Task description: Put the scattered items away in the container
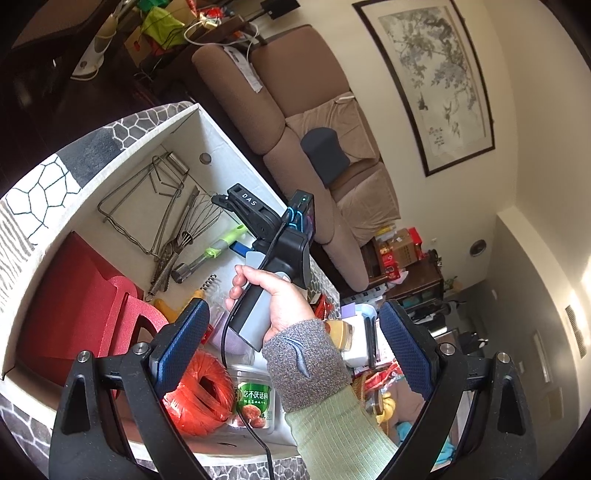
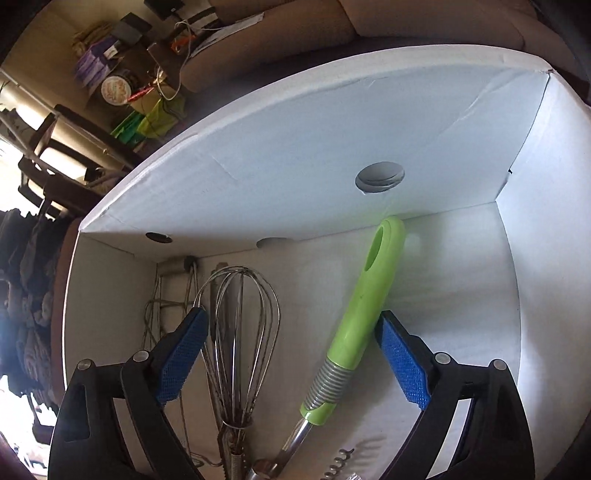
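A white cardboard box stands on a patterned cloth. Inside it lie a wire rack, a metal whisk, a green-handled corer, a small corkscrew, a red foam piece, an orange twine spool and a green-labelled tub. My left gripper hangs open over the box's near side, holding nothing. A hand dips my right gripper into the box. In the right wrist view the right gripper is open. The corer lies on the floor beside its right pad, the whisk near its left.
A brown sofa runs past the box's far side, under a framed painting. Packets, jars and a white container crowd the surface right of the box. Far box wall has a round hole. Clutter fills a dark table.
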The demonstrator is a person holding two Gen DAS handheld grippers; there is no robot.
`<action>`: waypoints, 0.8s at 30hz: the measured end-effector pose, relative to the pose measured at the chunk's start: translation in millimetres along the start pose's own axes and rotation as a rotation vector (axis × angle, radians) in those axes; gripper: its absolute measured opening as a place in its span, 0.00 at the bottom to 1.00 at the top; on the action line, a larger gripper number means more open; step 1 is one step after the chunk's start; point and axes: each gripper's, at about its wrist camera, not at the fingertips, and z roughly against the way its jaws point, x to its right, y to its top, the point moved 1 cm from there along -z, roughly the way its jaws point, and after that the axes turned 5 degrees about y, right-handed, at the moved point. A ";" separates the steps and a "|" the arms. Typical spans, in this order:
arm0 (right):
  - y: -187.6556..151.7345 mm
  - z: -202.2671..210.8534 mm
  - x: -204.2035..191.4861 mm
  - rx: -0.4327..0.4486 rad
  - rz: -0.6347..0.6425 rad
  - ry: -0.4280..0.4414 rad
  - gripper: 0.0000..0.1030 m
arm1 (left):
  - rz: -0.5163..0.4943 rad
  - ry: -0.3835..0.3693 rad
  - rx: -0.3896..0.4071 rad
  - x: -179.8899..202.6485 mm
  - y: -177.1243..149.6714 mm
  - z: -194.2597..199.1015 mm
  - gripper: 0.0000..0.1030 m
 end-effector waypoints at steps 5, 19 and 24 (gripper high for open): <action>2.2 33.3 24.0 0.124 -0.109 0.117 0.92 | 0.015 -0.001 0.001 -5.1 2.5 0.0 0.90; 18.8 2.5 18.5 0.003 -0.116 0.167 0.91 | 0.020 0.009 0.018 -11.6 6.2 5.8 0.90; 7.4 -5.4 -13.2 -0.059 0.012 0.163 0.91 | -0.004 0.037 -0.001 -7.8 4.2 -1.6 0.90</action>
